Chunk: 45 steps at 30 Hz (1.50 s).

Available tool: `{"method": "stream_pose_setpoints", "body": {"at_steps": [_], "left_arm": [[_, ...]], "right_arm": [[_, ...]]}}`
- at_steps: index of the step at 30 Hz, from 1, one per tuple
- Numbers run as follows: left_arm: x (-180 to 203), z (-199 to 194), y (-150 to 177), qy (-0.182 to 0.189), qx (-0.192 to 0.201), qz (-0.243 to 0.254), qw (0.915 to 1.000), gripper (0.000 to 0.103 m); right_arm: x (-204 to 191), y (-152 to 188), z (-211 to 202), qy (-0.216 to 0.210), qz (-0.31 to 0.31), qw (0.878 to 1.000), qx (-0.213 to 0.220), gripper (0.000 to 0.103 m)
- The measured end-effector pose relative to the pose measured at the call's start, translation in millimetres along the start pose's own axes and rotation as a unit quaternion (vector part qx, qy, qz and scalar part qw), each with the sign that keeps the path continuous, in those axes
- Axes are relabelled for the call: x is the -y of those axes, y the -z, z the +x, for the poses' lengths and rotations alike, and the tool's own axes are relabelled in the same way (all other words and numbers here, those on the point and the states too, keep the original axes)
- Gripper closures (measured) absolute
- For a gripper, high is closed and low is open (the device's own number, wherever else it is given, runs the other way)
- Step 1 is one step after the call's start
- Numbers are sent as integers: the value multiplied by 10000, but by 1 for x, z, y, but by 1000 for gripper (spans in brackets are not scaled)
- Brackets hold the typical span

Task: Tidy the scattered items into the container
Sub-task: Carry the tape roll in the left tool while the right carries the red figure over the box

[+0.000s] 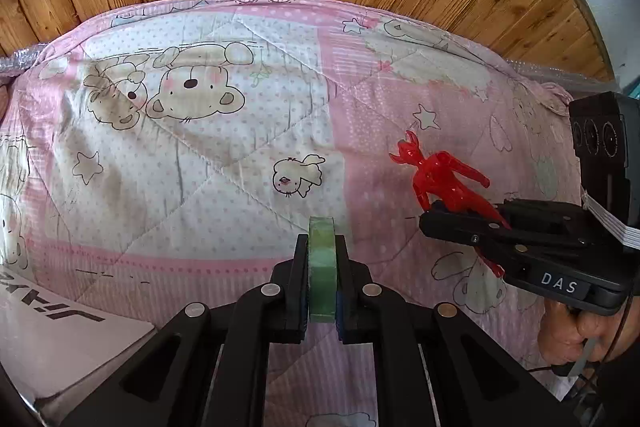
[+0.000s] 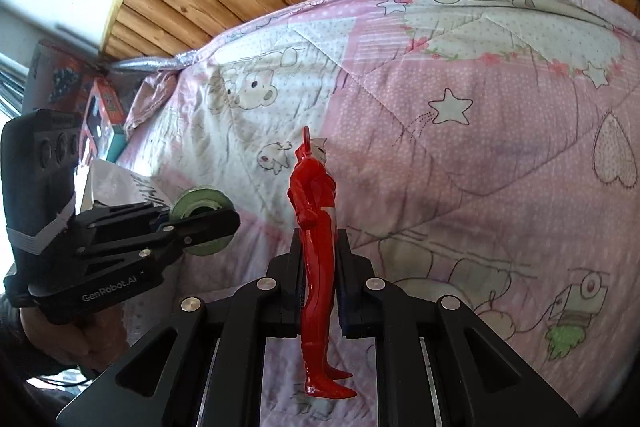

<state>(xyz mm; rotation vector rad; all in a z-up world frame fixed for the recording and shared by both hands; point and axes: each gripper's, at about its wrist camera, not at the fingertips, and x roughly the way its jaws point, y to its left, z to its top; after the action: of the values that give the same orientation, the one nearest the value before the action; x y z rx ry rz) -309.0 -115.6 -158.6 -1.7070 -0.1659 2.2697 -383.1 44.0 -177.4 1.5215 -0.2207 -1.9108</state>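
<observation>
Left gripper (image 1: pixel 322 267) clamps the green tape roll (image 1: pixel 321 259) edge-on; right gripper (image 2: pixel 319 267) pinches the red figure (image 2: pixel 316 227) at its waist. Box (image 1: pixel 60 339) waits at seven o'clock on the bed (image 1: pixel 200 155): lower in, then release.

Left claw (image 1: pixel 322 267): jaws clamped on a green tape roll (image 1: pixel 321 259).
Right claw (image 2: pixel 319 267): jaws pinching a red figurine (image 2: pixel 316 227) at its legs.

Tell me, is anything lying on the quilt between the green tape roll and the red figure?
Nothing: the left wrist view shows only bare quilt between green tape roll and red figure.
</observation>
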Motion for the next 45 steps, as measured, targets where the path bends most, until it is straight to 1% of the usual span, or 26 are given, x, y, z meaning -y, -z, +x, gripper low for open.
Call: {"method": "stream_pose_setpoints", "body": {"at_steps": [5, 9, 14, 20, 22, 28, 35, 45], "left_arm": [[3, -19, 10, 83, 41, -13, 10000, 93], [3, -44, 23, 181, 109, -13, 9998, 93], [1, -85, 47, 292, 241, 21, 9993, 93], [-8, -131, 81, 427, 355, -98, 9984, 93], [-10, -147, 94, 409, 410, -70, 9983, 93], [-17, -186, 141, 494, 504, -37, 9975, 93], [-29, -216, 198, 622, 563, -172, 9963, 93], [-55, -252, 258, 726, 805, -487, 9929, 93]], "right_arm": [[-23, 22, -12, -123, 354, 9992, 155, 90], [-42, 45, -23, -236, 599, 9976, 260, 90], [-75, 72, -33, -327, 833, 9952, 399, 90], [-112, 108, -45, -486, 1047, 9921, 482, 90], [-124, 121, -49, -528, 1091, 9915, 483, 90], [-167, 156, -63, -457, 965, 9930, 504, 90], [-213, 190, -67, -441, 731, 9956, 377, 90], [-269, 230, -71, -362, 337, 9984, 264, 90]]}}
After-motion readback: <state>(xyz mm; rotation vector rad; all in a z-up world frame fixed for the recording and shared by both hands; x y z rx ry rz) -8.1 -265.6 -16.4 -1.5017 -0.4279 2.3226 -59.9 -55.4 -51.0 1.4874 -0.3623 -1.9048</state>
